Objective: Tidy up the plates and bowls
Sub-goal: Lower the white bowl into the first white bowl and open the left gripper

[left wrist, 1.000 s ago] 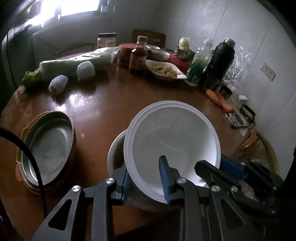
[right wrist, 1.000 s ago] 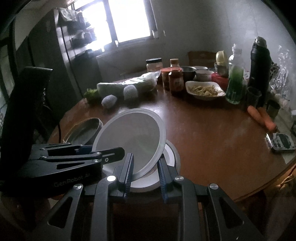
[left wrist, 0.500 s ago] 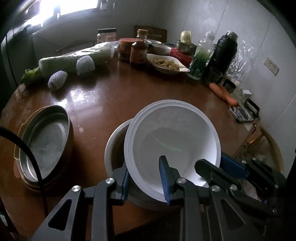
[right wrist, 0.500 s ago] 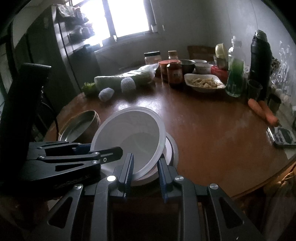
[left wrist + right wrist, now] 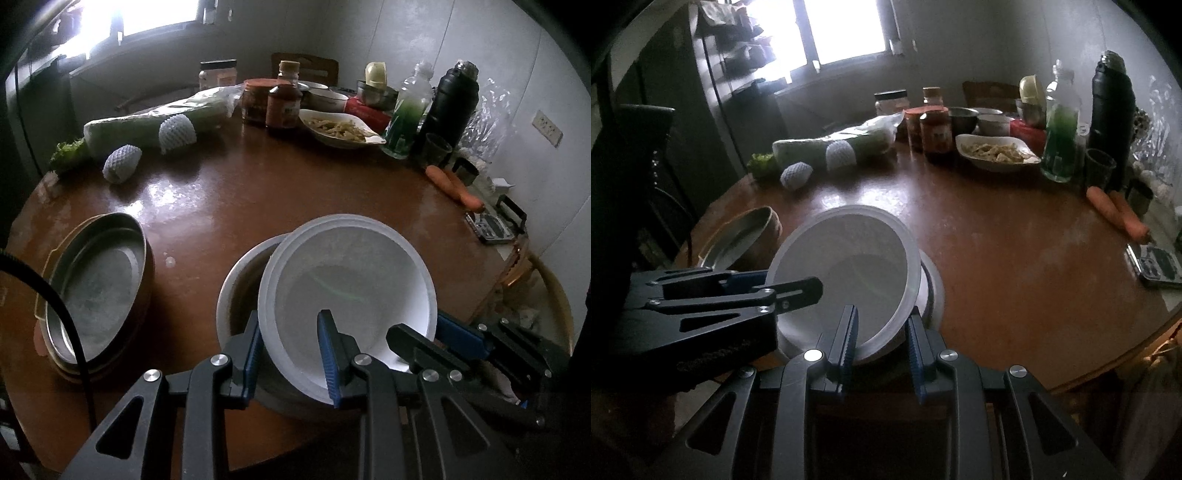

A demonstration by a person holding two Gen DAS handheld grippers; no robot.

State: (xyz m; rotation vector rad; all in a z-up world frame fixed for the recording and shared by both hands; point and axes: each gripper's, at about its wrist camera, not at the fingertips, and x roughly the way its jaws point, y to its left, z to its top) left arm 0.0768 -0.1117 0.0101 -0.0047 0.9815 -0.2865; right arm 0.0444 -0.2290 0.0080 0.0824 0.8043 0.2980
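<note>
Nearest the cameras, the left gripper (image 5: 291, 354) is clenching the near rim of the white bowl (image 5: 354, 280), one blue pad inside the rim and one outside. The right gripper (image 5: 881, 343) is grasping the same bowl (image 5: 849, 266) at another part of its rim, so both claws are sharing the one bowl. The bowl is tilting above a second white bowl (image 5: 240, 291) that is sitting on the brown round table (image 5: 258, 192) near its front edge. Compared with a second ago, the held bowl is leaning a little lower over the bowl beneath, and both grips are staying as tight as before.

To the left, a metal pan (image 5: 96, 280) is resting in a brown dish, apart from the bowls. Farther off, two net-wrapped fruits (image 5: 122, 164) are lying beside a long wrapped cabbage (image 5: 147, 123). At the far side, jars, a dish of food (image 5: 340, 127), a green bottle (image 5: 408, 118) and a black flask (image 5: 452, 103) are standing in place, with two carrots (image 5: 454, 184) lying at the right.
</note>
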